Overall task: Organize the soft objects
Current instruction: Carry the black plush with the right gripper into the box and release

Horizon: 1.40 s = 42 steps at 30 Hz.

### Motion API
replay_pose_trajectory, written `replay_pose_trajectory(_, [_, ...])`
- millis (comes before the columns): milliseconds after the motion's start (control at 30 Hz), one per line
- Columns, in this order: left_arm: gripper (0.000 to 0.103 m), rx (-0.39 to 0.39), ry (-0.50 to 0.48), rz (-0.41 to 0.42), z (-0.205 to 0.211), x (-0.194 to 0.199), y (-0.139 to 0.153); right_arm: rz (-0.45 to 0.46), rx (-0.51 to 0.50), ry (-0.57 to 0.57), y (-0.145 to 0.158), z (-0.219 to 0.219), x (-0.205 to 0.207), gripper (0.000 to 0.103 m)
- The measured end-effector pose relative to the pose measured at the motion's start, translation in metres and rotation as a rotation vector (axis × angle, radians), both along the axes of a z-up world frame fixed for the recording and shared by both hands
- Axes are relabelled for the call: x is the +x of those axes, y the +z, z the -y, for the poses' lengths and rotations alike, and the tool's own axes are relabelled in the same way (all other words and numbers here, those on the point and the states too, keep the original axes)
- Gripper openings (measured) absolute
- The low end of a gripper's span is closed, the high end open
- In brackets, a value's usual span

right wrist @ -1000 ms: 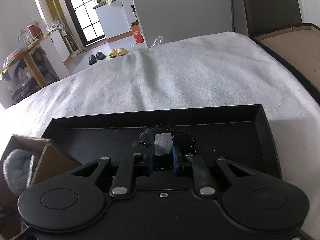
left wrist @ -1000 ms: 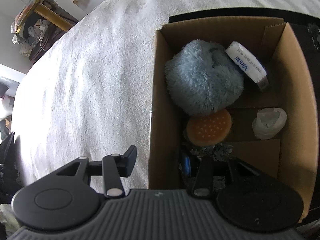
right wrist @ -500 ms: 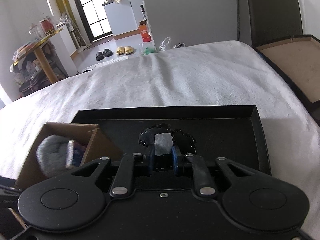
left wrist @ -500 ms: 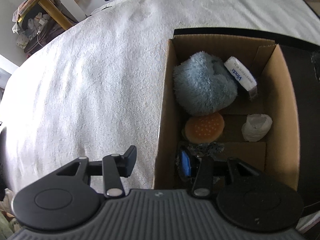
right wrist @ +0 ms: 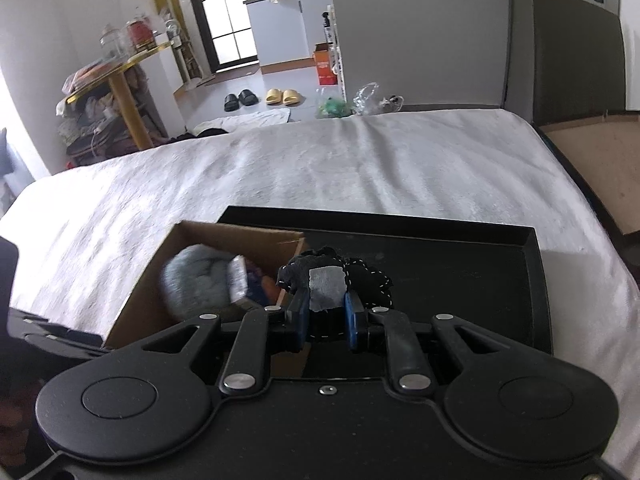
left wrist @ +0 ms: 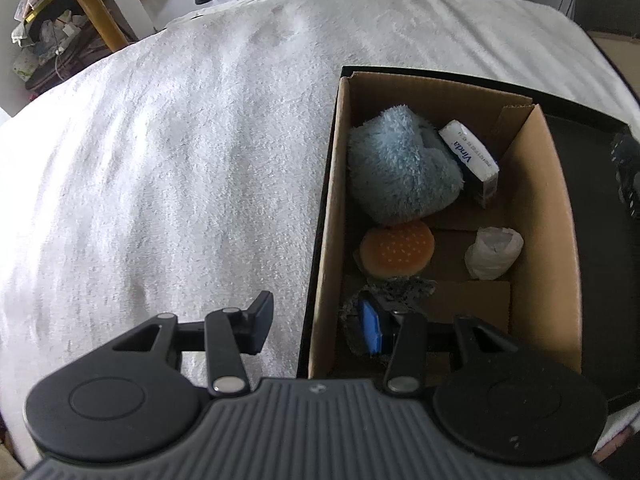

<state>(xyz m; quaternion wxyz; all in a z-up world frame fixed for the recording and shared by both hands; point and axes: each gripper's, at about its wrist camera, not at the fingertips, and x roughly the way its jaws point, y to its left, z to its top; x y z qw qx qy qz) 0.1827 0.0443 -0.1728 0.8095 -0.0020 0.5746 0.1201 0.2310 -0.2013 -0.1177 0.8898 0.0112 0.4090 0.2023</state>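
A cardboard box (left wrist: 560, 240) stands at the left end of a black tray (right wrist: 460, 280) on a white towel. It holds a fluffy blue plush (left wrist: 400, 172), a Vinda tissue pack (left wrist: 468, 154), an orange burger toy (left wrist: 398, 250), a crumpled white bag (left wrist: 494, 254) and a dark glittery piece (left wrist: 400, 290). My left gripper (left wrist: 316, 326) is open and straddles the box's near left wall, one finger outside and the blue-padded one inside. My right gripper (right wrist: 326, 316) is shut on a black cloth (right wrist: 368, 280) with white stitching, held above the tray beside the box (right wrist: 140, 296).
The white towel (left wrist: 180, 180) covers the whole surface around the tray. A brown board (right wrist: 592, 160) lies off the right edge. Beyond the far edge are slippers (right wrist: 282, 96), plastic bags and a cluttered gold-legged table (right wrist: 120, 92).
My right gripper has risen with the black cloth and swung left, so the box now shows beside it. The left view has pulled back and tilted up; the box looks smaller.
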Motion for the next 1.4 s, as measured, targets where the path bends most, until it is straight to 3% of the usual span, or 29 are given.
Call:
replay_pose_trajectory(500, [0.038,-0.122,-0.034,0.034,-0.019,-0.002,-0.006,-0.076,-0.022,0.078,0.008,-0.045,-0.029,0.019])
replay_pose_trajectory(733, [0.01,-0.172,-0.047,0.02,-0.025,-0.004,-0.014,-0.106,-0.037,0.101,0.007,-0.062,-0.032,0.02])
replay_pose_trajectory(1000, [0.01,-0.197,-0.059,0.027,-0.03,-0.005,-0.016,-0.137,-0.055,0.127,0.001,-0.078,-0.037,0.022])
replay_pose_trajectory(1167, [0.011,-0.204,-0.05,0.025,-0.032,-0.005,-0.015,-0.143,-0.055,0.109,-0.003,-0.077,-0.037,0.038])
replay_pose_trajectory(1400, [0.012,-0.184,-0.034,0.008,-0.028,-0.006,-0.009,-0.11,-0.041,0.057,0.008,-0.056,-0.043,0.038])
